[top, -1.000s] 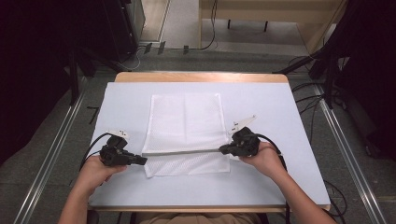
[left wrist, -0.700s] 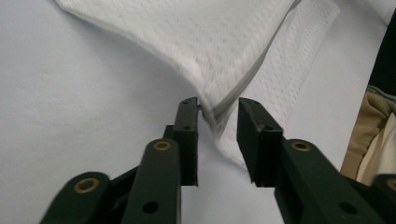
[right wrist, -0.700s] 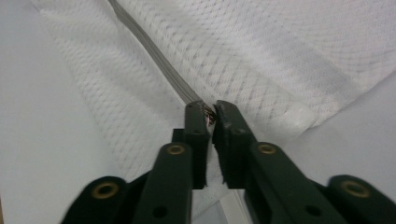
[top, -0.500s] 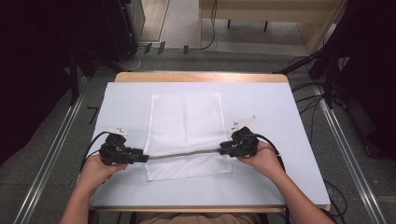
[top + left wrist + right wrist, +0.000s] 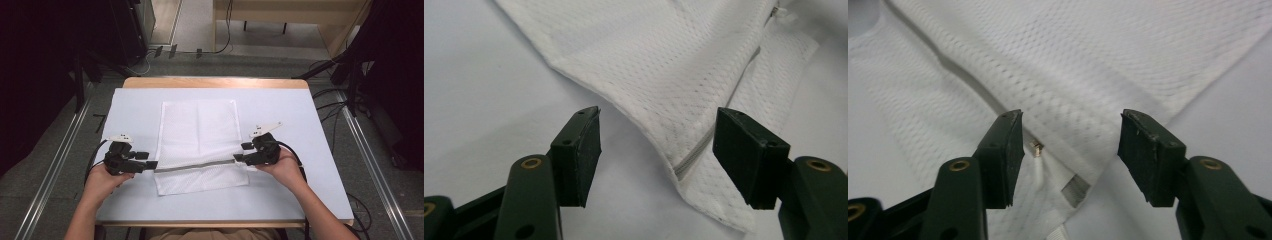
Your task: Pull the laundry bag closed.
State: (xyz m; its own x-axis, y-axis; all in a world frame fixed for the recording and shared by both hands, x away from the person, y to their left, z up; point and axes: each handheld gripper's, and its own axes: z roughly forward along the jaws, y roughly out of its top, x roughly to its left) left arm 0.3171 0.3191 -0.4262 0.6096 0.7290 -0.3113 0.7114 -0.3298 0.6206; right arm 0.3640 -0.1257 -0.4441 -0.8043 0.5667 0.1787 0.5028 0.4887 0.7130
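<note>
- The desk (image 5: 310, 200) carries a pale sheet, and my white mesh laundry bag (image 5: 199, 130) lies flat along its middle, reaching toward the far edge.
- A grey zipper (image 5: 197, 166) crosses the bag near its front end, running left to right between my two tools.
- My left gripper (image 5: 150, 164) sits at the bag's left edge, jaws apart around the zipper end.
- My right gripper (image 5: 239, 158) sits at the bag's right edge, jaws apart over the small metal zipper pull (image 5: 1037, 147).

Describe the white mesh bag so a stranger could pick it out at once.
On the pale blue table, look at the middle, between the left claw and the right claw. The white mesh bag lies flat there, the one netted cloth, with a grey zipper across its near end.
</note>
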